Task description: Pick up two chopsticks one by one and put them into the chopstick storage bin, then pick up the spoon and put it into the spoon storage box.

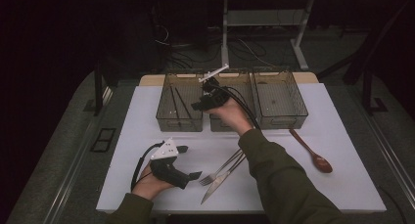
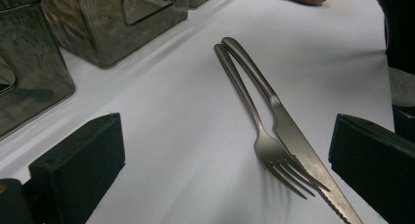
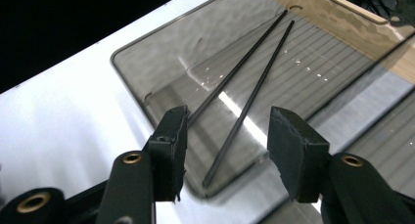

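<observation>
The right gripper (image 3: 225,150) hovers half-open and empty above the chopsticks (image 3: 244,82) in the left bin (image 1: 179,122); withdrawing carelessly, it may snag that bin's rim.

The left gripper (image 2: 225,160) is wide open, empty.

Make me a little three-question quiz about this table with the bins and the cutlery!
1. True or false: the chopsticks lie inside the left bin.
2. Which lies right of the bins? A wooden spoon, B fork, C knife.
3. Fill in: the right tongs are ___ over the bin.

Key: 1 true; 2 A; 3 open, nothing between them.
</observation>
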